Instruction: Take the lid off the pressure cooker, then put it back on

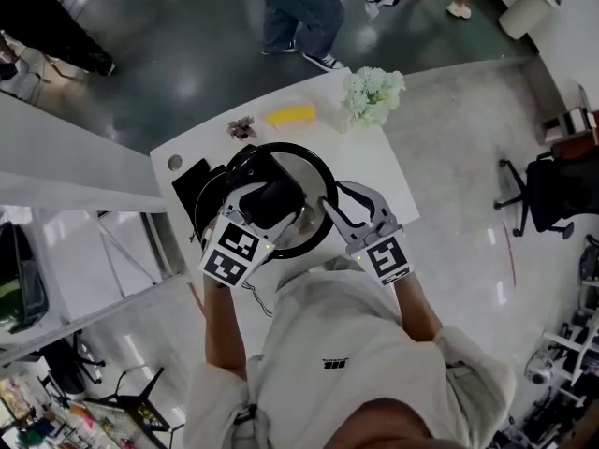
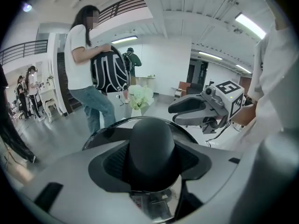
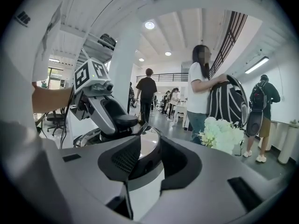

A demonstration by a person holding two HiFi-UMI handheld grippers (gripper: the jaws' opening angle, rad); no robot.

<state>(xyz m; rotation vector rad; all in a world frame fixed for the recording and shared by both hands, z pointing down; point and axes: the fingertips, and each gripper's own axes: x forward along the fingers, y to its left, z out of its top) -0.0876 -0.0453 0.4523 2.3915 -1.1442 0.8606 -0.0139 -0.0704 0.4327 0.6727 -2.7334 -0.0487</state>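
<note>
The pressure cooker's lid (image 1: 314, 171), shiny steel with a black rim, lies over the near part of the white table (image 1: 374, 162). My left gripper (image 1: 270, 202) is shut on its black handle (image 2: 152, 143), which fills the gap between the pads. From the right, my right gripper (image 1: 351, 215) meets the lid's rim (image 3: 148, 148), and its jaws sit closed on that edge. In the right gripper view the left gripper (image 3: 119, 120) stands on the lid's far side. The pot beneath is hidden, so I cannot tell whether the lid rests on it.
A bunch of white flowers (image 1: 374, 94), a yellow object (image 1: 292, 114) and a small dark item (image 1: 241, 127) lie at the table's far end. Something black (image 1: 195, 187) sits left of the lid. People stand beyond the table (image 1: 299, 12). An office chair (image 1: 552, 190) stands to the right.
</note>
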